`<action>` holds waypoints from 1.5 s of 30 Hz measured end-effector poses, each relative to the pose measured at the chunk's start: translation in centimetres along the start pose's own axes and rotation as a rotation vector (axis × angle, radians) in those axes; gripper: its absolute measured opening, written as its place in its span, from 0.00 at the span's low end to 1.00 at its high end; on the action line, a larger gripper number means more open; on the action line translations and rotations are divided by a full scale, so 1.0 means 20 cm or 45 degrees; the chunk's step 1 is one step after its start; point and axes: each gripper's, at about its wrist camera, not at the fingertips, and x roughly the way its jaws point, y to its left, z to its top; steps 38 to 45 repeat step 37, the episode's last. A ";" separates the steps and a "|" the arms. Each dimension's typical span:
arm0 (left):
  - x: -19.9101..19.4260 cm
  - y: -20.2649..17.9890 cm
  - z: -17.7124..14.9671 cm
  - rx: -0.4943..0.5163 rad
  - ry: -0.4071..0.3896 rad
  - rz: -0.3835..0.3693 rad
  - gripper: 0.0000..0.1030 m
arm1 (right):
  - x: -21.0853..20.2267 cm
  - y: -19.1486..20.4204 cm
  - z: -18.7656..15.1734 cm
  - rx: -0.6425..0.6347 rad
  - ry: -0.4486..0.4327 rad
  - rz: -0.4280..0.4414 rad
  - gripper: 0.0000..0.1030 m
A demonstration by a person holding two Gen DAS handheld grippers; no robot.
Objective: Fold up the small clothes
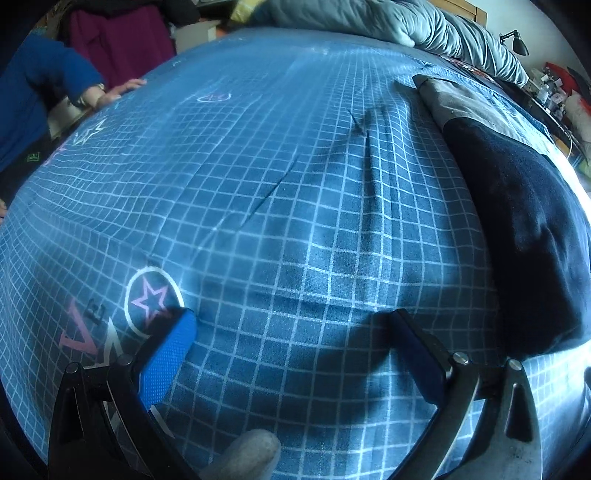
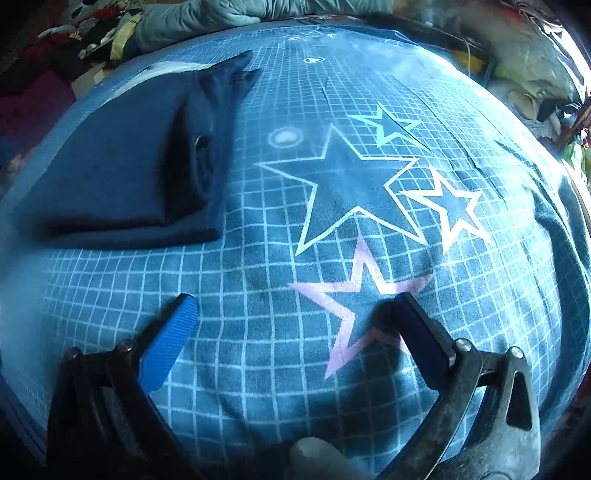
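Both pairs of jaws stand spread wide with nothing between them. On the left gripper (image 1: pixel 295 332) the blue-padded fingers (image 1: pixel 168 354) hang just above a blue bedsheet (image 1: pixel 258 206) printed with a white grid; the right gripper (image 2: pixel 295 325) hovers over the same sheet, its right finger above a pink star outline (image 2: pixel 354 295).

Nearest the left gripper, the sheet is bare cloth, slightly rumpled, with a ringed pink star print (image 1: pixel 153 301) just beside the left finger and a long crease running up the middle. That open stretch reaches far ahead and to the left. Close on the right lies the folded dark navy garment (image 1: pixel 517 236), its near corner just beside the right finger. Beyond it, touching it, a grey cloth (image 1: pixel 454 103) lies flat.

From the right wrist, the same navy garment (image 2: pixel 122 166) sits ahead and to the left, well apart from the fingers, folded in layers with its near edge straight and its far end tapering to loose points. Open sheet with large star prints (image 2: pixel 351 184) fills the middle and right.

Farther off, a person's hand (image 1: pixel 118 92) in a blue sleeve rests at the far left edge of the bed. A grey quilted duvet (image 1: pixel 424 26) is bunched along the far side, with a black lamp (image 1: pixel 515 40) and clutter behind it.
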 end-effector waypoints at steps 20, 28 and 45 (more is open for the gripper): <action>-1.08 0.09 0.07 -0.001 -0.610 -0.076 1.00 | -1.03 0.40 0.45 -0.170 -0.539 -0.055 1.00; -1.55 0.02 -0.02 0.034 -0.749 -0.131 1.00 | -1.04 0.43 0.47 -0.083 -0.399 0.057 1.00; -1.59 -0.06 -0.14 0.075 -0.689 -0.110 1.00 | -1.07 0.45 0.38 -0.108 -0.373 0.073 1.00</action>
